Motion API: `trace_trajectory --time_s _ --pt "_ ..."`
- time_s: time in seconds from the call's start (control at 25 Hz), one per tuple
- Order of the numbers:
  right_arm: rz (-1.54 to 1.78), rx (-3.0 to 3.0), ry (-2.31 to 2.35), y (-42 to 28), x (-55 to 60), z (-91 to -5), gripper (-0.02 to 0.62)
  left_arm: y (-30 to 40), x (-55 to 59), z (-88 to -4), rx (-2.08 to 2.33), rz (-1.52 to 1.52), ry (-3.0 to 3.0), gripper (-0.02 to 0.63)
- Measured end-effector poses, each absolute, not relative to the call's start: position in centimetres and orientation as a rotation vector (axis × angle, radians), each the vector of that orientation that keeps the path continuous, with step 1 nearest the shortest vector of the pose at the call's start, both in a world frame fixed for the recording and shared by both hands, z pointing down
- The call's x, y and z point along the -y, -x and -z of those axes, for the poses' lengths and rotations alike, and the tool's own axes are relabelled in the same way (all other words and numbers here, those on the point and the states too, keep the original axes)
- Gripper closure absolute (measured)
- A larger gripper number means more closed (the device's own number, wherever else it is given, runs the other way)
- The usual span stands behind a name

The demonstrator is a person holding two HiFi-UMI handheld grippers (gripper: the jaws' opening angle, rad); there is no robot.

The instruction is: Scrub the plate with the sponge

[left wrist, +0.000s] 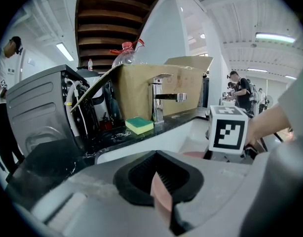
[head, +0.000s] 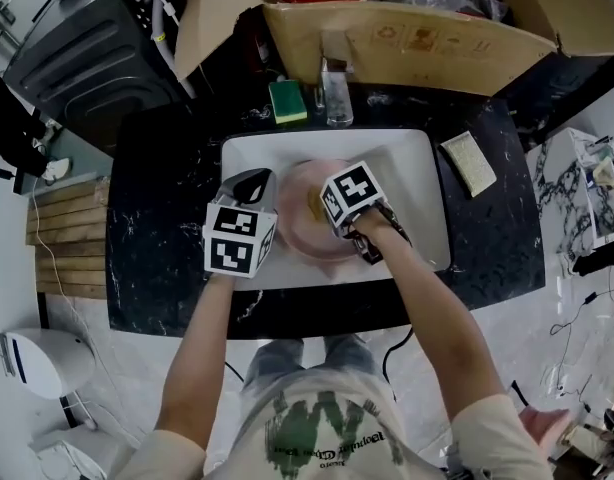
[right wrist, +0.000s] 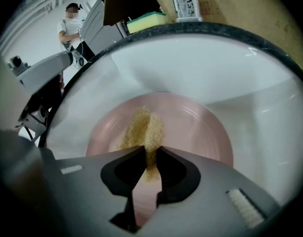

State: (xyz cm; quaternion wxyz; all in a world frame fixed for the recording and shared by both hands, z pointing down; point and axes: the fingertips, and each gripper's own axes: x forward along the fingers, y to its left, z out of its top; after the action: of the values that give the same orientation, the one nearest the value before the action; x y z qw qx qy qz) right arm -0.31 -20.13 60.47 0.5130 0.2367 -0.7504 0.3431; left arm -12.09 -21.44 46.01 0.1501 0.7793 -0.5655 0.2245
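A pink plate [head: 305, 236] lies in the white sink [head: 417, 168]. My left gripper [head: 272, 193] is at the plate's left rim, and in the left gripper view its jaws [left wrist: 161, 191] are shut on a pink sliver of that rim. My right gripper [head: 325, 206] is over the middle of the plate. It is shut on a tan sponge [right wrist: 144, 130], which sticks out past the jaws [right wrist: 149, 164] and rests on the plate [right wrist: 196, 132]. The marker cube of the right gripper [left wrist: 228, 130] shows in the left gripper view.
A green and yellow sponge [head: 287, 100] lies on the black counter behind the sink, beside the faucet [head: 335, 78]. A tan pad [head: 470, 163] lies on the counter to the right. An open cardboard box [head: 407, 38] stands behind the faucet. People stand in the background.
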Motion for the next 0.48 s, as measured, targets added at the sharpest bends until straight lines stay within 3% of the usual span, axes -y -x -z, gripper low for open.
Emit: trace_trajectory --time_s 0.48 --pt "-0.790 1.785 -0.512 -2.3 20.8 -60.6 0.529 10.8 21.3 -46.4 1.659 -0.661 -2.210 0.601"
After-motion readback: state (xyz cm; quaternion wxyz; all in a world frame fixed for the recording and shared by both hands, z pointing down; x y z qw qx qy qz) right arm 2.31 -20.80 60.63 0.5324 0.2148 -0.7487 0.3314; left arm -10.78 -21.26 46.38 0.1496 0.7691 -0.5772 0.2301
